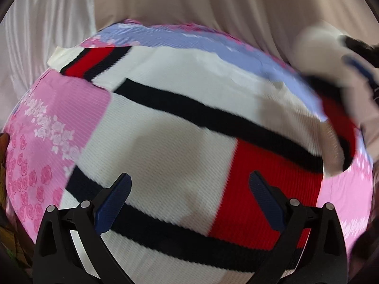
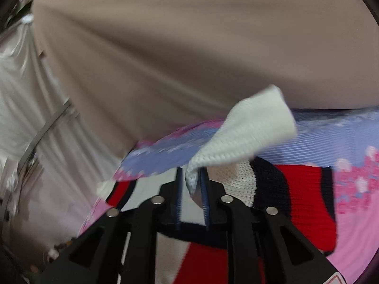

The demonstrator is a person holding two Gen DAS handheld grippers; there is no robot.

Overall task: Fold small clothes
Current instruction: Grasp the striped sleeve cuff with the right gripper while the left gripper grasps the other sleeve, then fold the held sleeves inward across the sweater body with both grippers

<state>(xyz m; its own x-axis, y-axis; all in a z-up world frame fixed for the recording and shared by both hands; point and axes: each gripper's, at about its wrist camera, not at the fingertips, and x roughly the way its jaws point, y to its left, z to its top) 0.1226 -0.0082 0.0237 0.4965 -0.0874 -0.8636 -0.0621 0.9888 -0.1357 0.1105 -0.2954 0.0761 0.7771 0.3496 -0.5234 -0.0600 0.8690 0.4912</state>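
A small white knit sweater (image 1: 180, 146) with black stripes and red blocks lies spread on a pink and lilac floral cloth (image 1: 38, 146). My left gripper (image 1: 189, 189) is open just above the sweater's body, holding nothing. My right gripper (image 2: 192, 184) is shut on the white cuff end of the sweater's right sleeve (image 2: 248, 130) and holds it lifted above the cloth. The rest of that sleeve (image 2: 305, 189), red and black, trails below. In the left wrist view the right gripper (image 1: 355, 66) and the lifted sleeve (image 1: 336, 127) show blurred at the right.
The floral cloth (image 2: 331, 130) covers the work surface. Beige curtain fabric (image 2: 189, 47) hangs behind it, with pale satin drapes (image 1: 42, 28) at the left. A metal bar (image 2: 45, 125) runs along the left of the right wrist view.
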